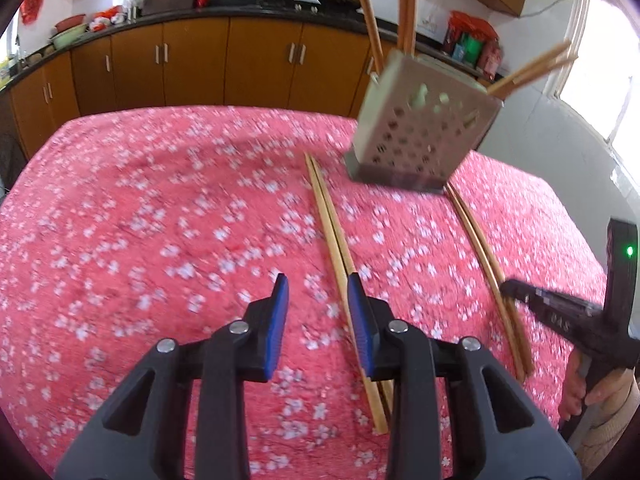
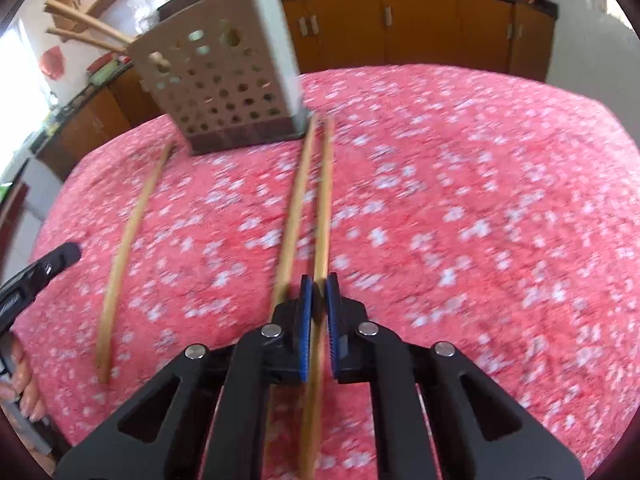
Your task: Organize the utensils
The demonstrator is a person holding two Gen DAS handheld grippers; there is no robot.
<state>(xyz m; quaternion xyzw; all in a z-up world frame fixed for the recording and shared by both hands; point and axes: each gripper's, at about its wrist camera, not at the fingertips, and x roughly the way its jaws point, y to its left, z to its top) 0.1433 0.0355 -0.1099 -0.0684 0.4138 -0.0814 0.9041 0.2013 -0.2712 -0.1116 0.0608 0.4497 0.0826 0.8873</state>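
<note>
A grey perforated utensil holder (image 1: 420, 132) stands on the pink floral tablecloth (image 1: 160, 220), with several wooden chopsticks (image 1: 408, 4) sticking out of it. It also shows in the right wrist view (image 2: 228, 80). A pair of chopsticks (image 1: 332, 232) lies in front of it; my left gripper (image 1: 318, 300) is open just above their near part. A second pair (image 1: 484, 264) lies to the right. My right gripper (image 2: 319, 296) is shut on one chopstick (image 2: 324, 208) of that pair; its mate (image 2: 294, 208) lies just to the left. The right gripper also shows in the left wrist view (image 1: 516, 290).
Another chopstick (image 2: 128, 240) lies left of my right gripper. The left gripper's finger (image 2: 52, 264) shows at the left edge. Brown kitchen cabinets (image 1: 192, 64) and a dark counter with bowls and pots stand behind the table. A window is on the right.
</note>
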